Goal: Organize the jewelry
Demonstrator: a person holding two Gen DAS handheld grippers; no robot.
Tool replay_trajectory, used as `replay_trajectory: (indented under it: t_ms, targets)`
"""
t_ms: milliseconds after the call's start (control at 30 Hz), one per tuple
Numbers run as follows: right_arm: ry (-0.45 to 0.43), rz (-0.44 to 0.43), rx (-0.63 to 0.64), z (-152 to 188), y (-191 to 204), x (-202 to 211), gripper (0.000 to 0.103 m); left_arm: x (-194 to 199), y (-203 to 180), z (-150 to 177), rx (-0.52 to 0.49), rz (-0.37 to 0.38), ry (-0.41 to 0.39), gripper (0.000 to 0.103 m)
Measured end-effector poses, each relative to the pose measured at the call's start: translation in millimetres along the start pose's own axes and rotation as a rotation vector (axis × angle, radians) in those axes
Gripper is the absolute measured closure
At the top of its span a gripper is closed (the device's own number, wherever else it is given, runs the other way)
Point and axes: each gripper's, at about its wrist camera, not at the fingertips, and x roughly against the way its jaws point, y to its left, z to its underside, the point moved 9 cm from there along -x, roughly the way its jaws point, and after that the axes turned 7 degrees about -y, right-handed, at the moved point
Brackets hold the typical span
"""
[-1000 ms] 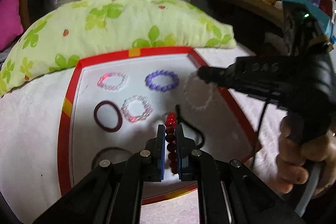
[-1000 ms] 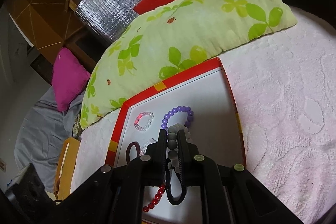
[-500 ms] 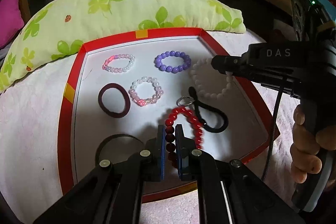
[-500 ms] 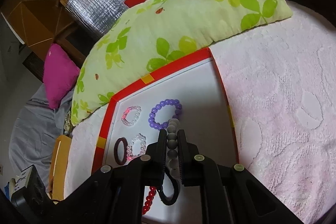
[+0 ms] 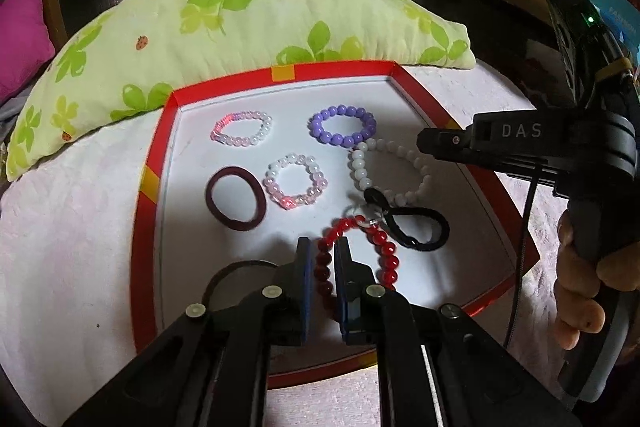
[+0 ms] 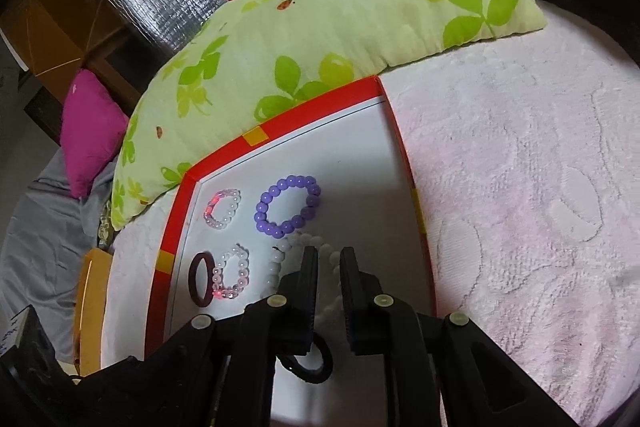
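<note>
Beads dropped: your right gripper [image 6: 329,269] has just opened off the white bracelet [image 5: 390,169], while your left gripper [image 5: 321,259] still pinches the red bracelet [image 5: 354,255].

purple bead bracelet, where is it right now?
The purple bead bracelet lies flat on the tray, far row, right of the pink-white bracelet; the white bead bracelet touches its near-right edge.

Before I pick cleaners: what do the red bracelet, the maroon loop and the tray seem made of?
Red bracelet: translucent glossy beads, glass or acrylic, judging by highlights. Maroon loop: matte, fuzzy-looking fabric elastic, no shine. Tray: probably printed cardboard, given its thin folded red rim.
</note>
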Motion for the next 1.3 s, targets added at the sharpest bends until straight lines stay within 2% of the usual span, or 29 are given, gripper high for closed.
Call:
replay_trajectory:
  t_ms: [67, 133, 400, 533, 667, 1033, 1167, 1300]
  targets:
    - [-0.002, 0.004, 0.001, -1, 1, 3, 0.066, 3, 3, -3, 0.003, -0.005, -0.012, 0.084]
    - [-0.024, -0.003, 0.013, -4, 4, 7, 0.058, 6, 6, -6, 0.007, -0.022, -0.026, 0.066]
    - [-0.086, -0.027, 0.091, -9, 20, 28, 0.058, 22, 23, -18, -0.001, -0.134, -0.097, 0.037]
    - [-0.080, -0.015, 0.115, -4, 21, 31, 0.058, 29, 34, -19, 0.002, -0.204, -0.118, 0.031]
    - [-0.074, -0.002, 0.148, 3, 24, 35, 0.058, 38, 45, -20, 0.005, -0.262, -0.138, 0.029]
    - [-0.069, 0.021, 0.232, 25, 37, 60, 0.058, 69, 69, -21, 0.060, -0.341, -0.182, 0.026]
    - [-0.067, 0.039, 0.253, 33, 38, 71, 0.048, 82, 77, -20, 0.083, -0.364, -0.204, 0.022]
    - [-0.092, 0.048, 0.269, 36, 40, 86, 0.048, 92, 85, -18, 0.114, -0.386, -0.212, 0.020]
